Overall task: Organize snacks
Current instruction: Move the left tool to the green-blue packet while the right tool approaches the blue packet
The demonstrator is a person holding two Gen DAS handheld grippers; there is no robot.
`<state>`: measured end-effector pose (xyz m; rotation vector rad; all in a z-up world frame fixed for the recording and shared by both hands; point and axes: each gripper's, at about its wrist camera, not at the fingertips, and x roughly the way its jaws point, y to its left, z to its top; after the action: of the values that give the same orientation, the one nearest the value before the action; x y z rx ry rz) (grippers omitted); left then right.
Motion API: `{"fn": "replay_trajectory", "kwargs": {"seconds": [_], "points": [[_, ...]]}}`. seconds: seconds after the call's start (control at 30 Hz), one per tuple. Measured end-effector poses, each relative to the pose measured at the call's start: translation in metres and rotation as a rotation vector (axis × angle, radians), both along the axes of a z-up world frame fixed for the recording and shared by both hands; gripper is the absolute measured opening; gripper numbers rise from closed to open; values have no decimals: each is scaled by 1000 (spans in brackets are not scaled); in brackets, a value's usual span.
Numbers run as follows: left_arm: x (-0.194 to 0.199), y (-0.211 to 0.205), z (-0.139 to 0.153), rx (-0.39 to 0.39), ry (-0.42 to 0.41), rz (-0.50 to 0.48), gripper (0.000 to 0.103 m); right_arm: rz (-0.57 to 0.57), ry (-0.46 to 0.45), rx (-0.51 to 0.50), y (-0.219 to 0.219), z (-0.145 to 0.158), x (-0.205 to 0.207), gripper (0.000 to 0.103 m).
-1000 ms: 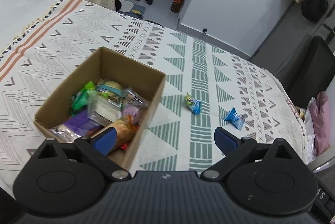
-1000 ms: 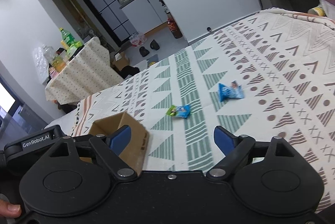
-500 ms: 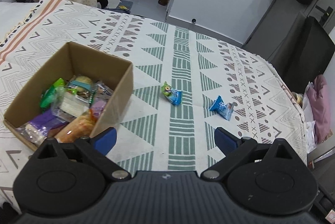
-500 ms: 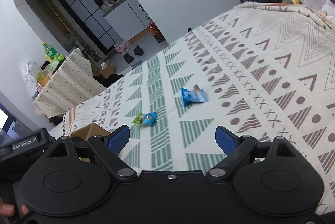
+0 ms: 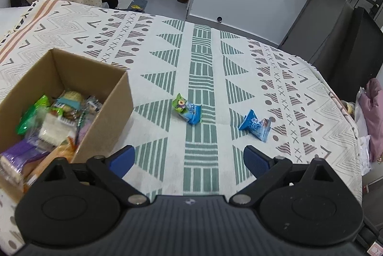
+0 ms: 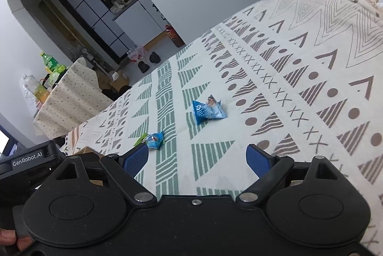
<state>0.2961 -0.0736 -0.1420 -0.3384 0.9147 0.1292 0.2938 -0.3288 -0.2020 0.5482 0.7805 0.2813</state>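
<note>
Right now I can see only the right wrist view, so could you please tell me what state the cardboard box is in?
Observer: The cardboard box is open-topped and holds several wrapped snacks.
Operator: Thank you. Is the left hand-held gripper carrying anything?
Observer: No, the left hand-held gripper is open and empty.
Operator: Does any loose packet touch the box?
Observer: No. Bare cloth separates the green-and-blue packet from the box wall.

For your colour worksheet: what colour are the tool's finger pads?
Blue finger pads, clearest in the left wrist view.
</note>
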Motion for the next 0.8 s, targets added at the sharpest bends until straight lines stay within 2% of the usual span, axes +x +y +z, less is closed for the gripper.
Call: {"fn": "replay_trajectory", "kwargs": {"seconds": [0.23,0.8], "points": [[28,-4,-17,5,-9,9,95,-12,7,4,0,-16,22,88],[93,-6,-69,17,10,56,81,-3,35,-34,23,-49,87,83]]}}
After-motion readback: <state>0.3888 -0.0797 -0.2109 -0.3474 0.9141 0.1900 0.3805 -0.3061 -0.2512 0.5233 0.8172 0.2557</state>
